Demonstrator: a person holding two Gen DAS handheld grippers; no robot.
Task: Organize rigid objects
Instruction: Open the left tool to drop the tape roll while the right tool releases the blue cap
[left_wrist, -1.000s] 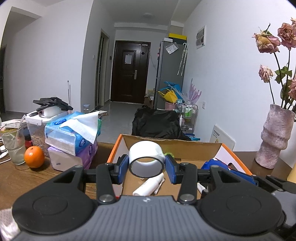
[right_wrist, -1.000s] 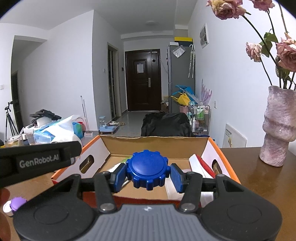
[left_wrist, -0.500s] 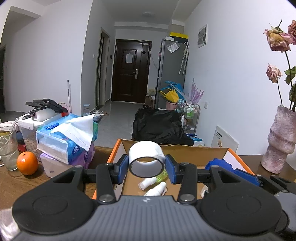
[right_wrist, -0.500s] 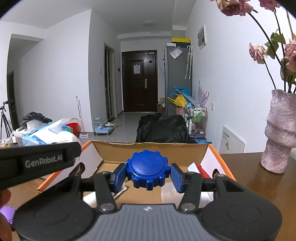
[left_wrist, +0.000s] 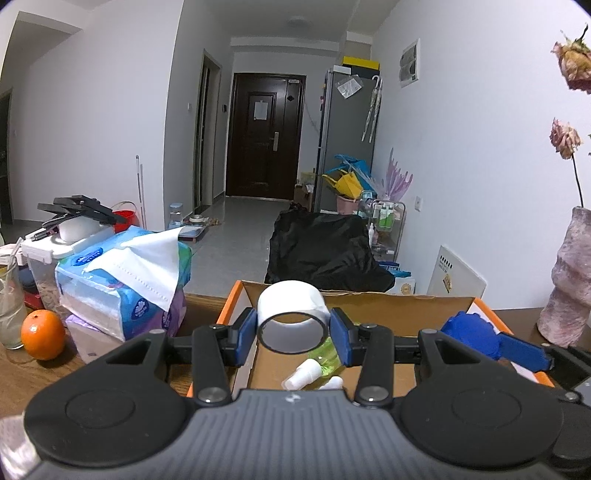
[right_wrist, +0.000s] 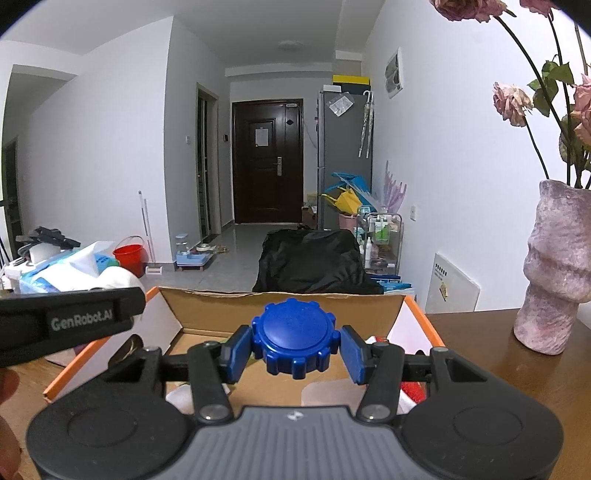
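My left gripper (left_wrist: 293, 330) is clamped on a white tape roll (left_wrist: 292, 314), held over the cardboard box (left_wrist: 369, 301) dead ahead at 12 o'clock on the wooden table (right_wrist: 491, 369). My right gripper (right_wrist: 295, 349) is pinching a blue knobbed lid (right_wrist: 295, 336) above the same box. Small white and green bottles (left_wrist: 314, 365) lie inside.

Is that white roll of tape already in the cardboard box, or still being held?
Held. The left gripper's blue pads clamp the white tape roll from both sides, above the open cardboard box.
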